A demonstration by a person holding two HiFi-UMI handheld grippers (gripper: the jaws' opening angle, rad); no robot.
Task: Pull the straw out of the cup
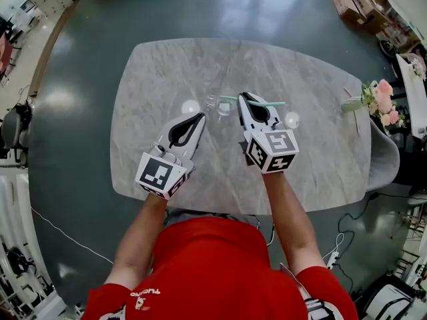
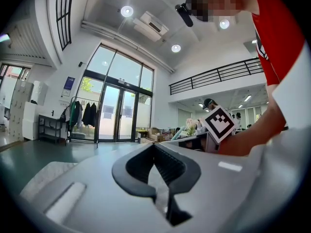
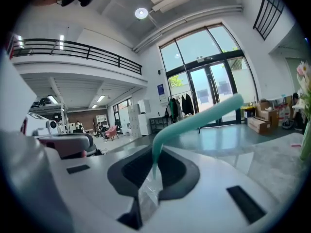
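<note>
A clear glass cup [image 1: 215, 103] stands on the grey marble table [image 1: 313, 172] a little beyond my hands. A teal bendy straw [image 1: 267, 103] crosses the right gripper's tip, and its left end lies over the cup. I cannot tell whether that end is inside the glass. My right gripper [image 1: 242, 98] is shut on the straw [image 3: 199, 118] just below its bend, and the upper part slants up to the right past the right gripper [image 3: 153, 174]. My left gripper [image 1: 199, 117] rests shut and empty left of the cup; the left gripper [image 2: 156, 161] has nothing between its jaws.
A vase of pink flowers [image 1: 377, 100] stands at the table's right edge, and it also shows as flowers [image 3: 304, 81] in the right gripper view. A grey chair [image 1: 389, 162] is tucked beside that edge. Dark green floor surrounds the table.
</note>
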